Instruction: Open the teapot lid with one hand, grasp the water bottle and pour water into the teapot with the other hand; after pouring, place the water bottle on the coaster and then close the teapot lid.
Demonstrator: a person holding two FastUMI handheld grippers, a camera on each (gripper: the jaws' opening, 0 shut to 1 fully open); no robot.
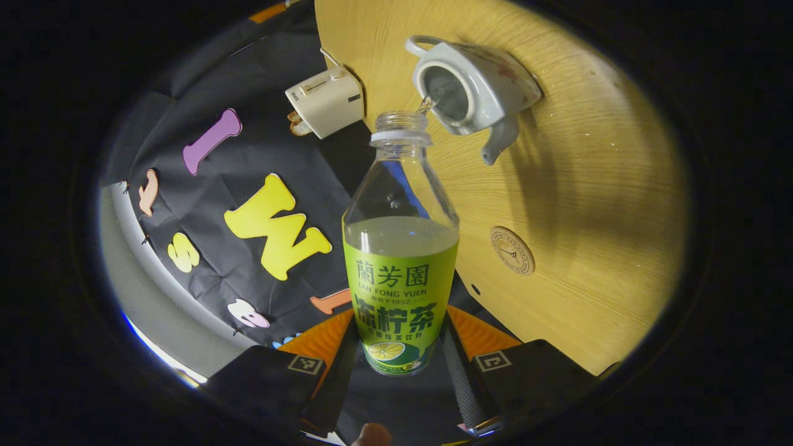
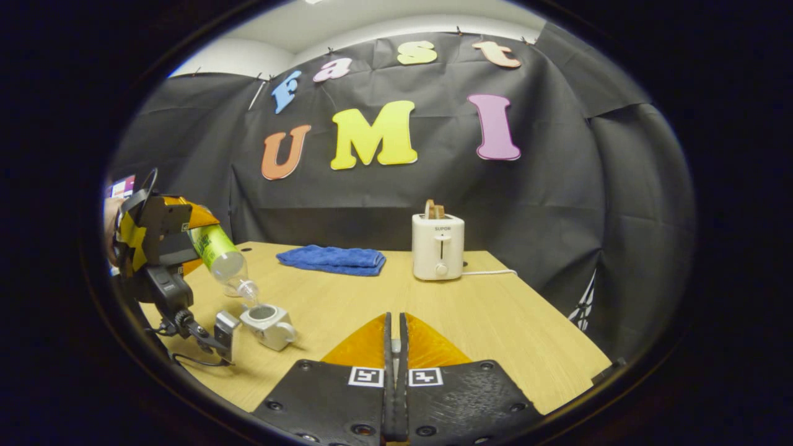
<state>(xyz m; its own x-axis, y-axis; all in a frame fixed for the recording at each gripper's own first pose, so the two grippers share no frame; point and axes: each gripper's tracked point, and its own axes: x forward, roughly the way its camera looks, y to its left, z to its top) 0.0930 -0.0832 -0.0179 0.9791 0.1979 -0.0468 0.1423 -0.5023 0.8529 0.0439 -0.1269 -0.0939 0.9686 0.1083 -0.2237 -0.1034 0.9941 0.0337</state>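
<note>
Wooden table spreads out ahead of the right gripper, whose fingers are pressed together on nothing. Off to its left, the left gripper clamps the water bottle, tipped mouth-down over the lidless teapot, water trickling in. Coaster sits nearer.

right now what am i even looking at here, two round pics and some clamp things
A person holds a two-finger tool in each hand, each with its own camera. The left gripper view looks along the left tongs, which clamp a water bottle tipped so water runs into the open teapot. The right gripper view looks across the wooden table: its right tongs are closed, seemingly on nothing. It shows the same pouring at its left, plus a blue cloth and a toaster. A coaster lies near the teapot.
</note>
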